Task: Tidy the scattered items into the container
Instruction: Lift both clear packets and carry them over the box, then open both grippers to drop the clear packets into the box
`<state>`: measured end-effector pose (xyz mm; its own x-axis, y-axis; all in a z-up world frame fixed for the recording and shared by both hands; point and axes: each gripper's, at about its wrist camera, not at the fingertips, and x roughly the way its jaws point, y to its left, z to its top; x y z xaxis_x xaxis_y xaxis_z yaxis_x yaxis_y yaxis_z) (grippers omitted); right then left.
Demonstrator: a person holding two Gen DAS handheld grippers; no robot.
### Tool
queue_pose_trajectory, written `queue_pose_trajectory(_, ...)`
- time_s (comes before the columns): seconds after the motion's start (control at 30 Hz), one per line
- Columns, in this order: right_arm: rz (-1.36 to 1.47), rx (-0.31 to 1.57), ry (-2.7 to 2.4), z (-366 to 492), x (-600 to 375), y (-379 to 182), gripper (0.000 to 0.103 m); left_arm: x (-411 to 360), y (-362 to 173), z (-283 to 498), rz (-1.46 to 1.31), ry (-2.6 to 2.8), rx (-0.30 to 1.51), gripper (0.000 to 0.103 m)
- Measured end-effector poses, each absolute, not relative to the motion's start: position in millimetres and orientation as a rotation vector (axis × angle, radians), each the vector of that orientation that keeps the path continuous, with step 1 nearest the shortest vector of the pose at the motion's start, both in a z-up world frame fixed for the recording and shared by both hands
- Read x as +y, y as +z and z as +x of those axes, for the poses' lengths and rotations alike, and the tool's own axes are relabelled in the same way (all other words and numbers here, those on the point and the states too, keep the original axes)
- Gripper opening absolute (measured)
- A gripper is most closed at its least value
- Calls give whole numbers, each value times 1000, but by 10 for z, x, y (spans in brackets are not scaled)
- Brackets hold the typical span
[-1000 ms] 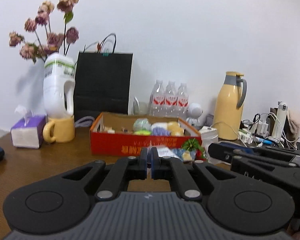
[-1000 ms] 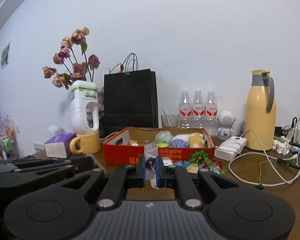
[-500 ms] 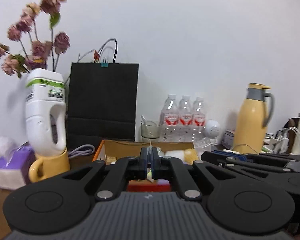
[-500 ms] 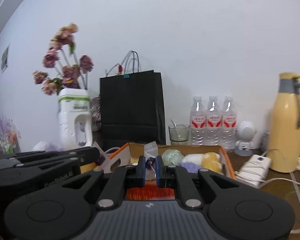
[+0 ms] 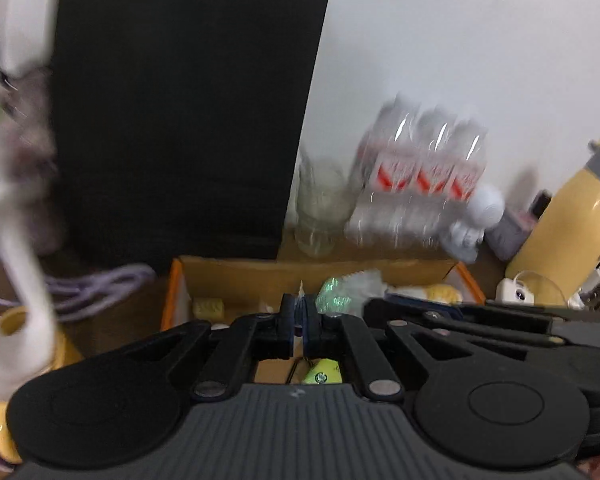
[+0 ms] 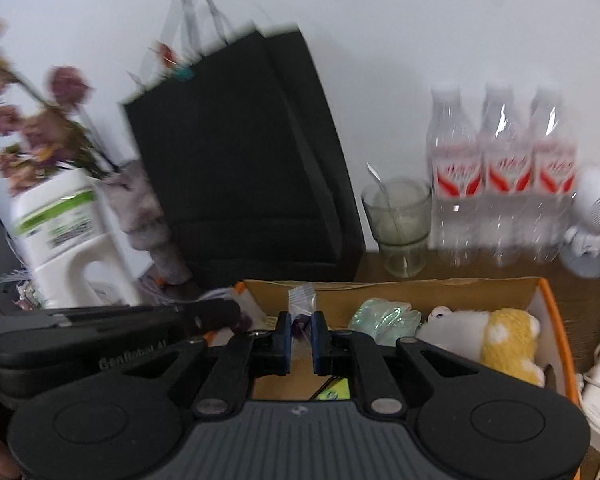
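Faintly, "GenRobot.AI" — left gripper (image 6: 204, 322), red-labelled bottles (image 6: 504, 168)

1. The paper bag (image 6: 240, 160) is plain black.
2. The cardboard box (image 6: 550, 312) is brown inside with an orange rim.
3. The water bottles (image 6: 504, 168) are clear, with red-and-white labels.
4. The plush toy (image 6: 496, 338) is white and yellow with pale spots.
5. The thermos (image 5: 568, 232) is yellow with a grey collar.
6. The jug (image 6: 68, 236) is white with a green band.
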<state>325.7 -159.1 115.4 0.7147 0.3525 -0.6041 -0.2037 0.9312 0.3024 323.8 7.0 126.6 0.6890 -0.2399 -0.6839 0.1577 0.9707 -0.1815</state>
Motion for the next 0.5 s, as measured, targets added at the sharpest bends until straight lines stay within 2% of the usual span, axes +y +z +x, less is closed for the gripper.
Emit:
queue_pose_trajectory(0.3,232,1082,271,4156,-1487,675,9,138,713,4089,-134,-145,1118,4)
queue_pose_trajectory(0.5,216,1212,233,4327,-1428,344,9,166,560,4239,-111,-92,1176,4)
